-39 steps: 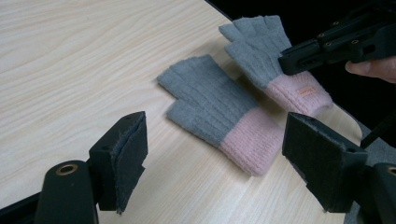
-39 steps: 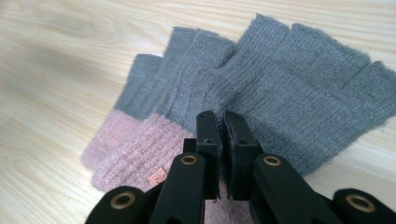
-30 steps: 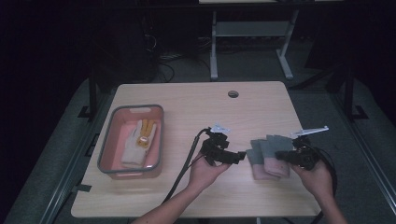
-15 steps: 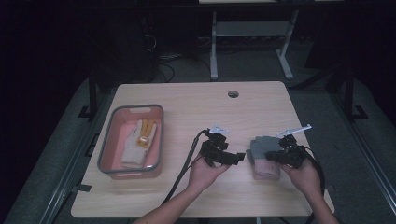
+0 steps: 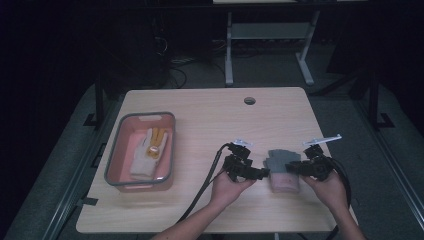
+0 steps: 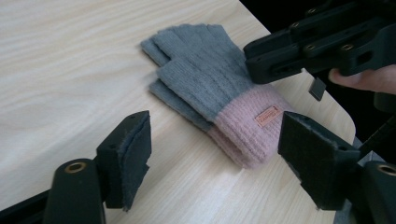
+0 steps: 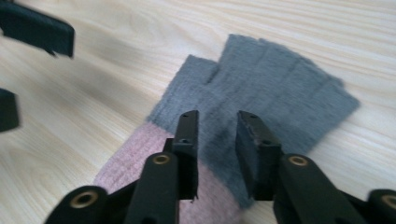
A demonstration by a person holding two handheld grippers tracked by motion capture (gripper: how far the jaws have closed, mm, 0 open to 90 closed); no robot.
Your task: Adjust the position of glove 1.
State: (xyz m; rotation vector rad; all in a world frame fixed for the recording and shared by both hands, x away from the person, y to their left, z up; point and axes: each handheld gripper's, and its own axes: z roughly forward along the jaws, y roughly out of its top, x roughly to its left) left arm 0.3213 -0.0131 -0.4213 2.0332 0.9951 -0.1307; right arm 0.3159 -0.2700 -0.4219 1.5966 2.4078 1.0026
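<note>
Grey knit fingerless gloves w/ pink cuffs (image 5: 283,170) lie stacked flat on the light wood table (image 5: 210,115), near its front right edge, btwn the two hand-held tools. In the left gripper view the pair (image 6: 219,98) shows one glove on top of the other, cuffs toward the table edge, small tag on the top cuff. Right gripper (image 7: 215,135) sits low over the top glove about where grey meets pink; jaws are narrowed to a small gap w/ the knit showing between them, so prob. about to pinch the top layer, but not clamped yet as far as I can tell. Left gripper (image 6: 219,158) hangs back just beside the cuffs, jaws spread wide, nothing in them; likely waiting to steady or take the lower glove. Far left of the table: grey-rimmed pink rectangular plastic tray (image 5: 116,160), well apart from the gloves. Inside it lies a pale work glove w/ yellow-orange patches (image 5: 147,150), so my guess is the tray is the drop-off spot for gloves.
</note>
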